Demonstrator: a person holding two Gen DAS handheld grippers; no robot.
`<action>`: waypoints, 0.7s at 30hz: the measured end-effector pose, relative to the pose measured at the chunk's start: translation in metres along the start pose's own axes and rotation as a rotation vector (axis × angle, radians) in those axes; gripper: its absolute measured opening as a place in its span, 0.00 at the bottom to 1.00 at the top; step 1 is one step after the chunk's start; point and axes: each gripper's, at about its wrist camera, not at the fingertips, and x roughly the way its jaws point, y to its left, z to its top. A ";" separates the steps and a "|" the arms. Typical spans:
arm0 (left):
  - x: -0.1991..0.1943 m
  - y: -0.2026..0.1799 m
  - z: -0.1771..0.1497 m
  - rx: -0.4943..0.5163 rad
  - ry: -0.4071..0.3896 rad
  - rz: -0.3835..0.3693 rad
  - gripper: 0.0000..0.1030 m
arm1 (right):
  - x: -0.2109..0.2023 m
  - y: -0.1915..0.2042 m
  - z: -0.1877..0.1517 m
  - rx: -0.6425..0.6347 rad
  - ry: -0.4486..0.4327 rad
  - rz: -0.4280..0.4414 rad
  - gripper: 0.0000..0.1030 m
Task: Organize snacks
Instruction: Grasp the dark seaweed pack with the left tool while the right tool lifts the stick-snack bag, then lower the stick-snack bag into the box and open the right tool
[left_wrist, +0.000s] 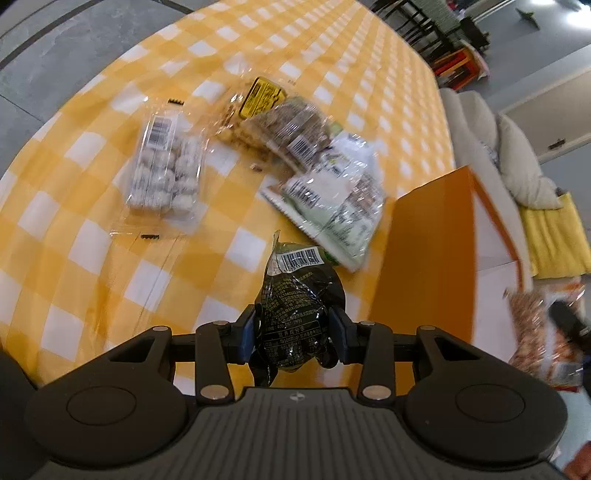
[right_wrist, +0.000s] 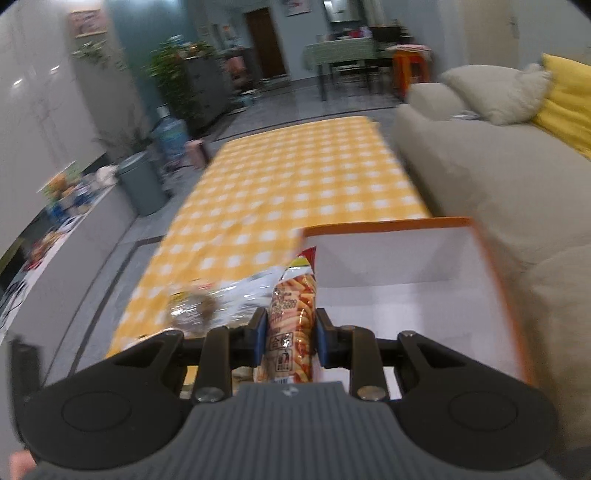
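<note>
My left gripper is shut on a dark green snack packet with a barcode, held above the yellow checked tablecloth. Beyond it lie a clear pack of white sweets, a brown nut pack with a yellow label and a white-green bag. An orange box with a white inside stands to the right. My right gripper is shut on an orange stick-snack bag, held at the left edge of the open box. That bag also shows in the left wrist view.
A beige sofa with a yellow cushion runs along the table's right side. Loose snack packs lie on the cloth left of the box. A grey bin, a water bottle and plants stand on the floor to the left.
</note>
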 end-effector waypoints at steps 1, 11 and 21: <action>-0.003 -0.002 0.000 -0.001 -0.005 -0.012 0.45 | -0.002 -0.011 0.002 0.014 0.009 -0.017 0.24; -0.023 -0.020 -0.004 0.024 -0.047 -0.119 0.45 | 0.021 -0.077 -0.012 0.093 0.179 -0.054 0.24; -0.019 -0.018 -0.005 0.028 -0.030 -0.136 0.45 | 0.078 -0.102 -0.022 0.229 0.262 -0.031 0.24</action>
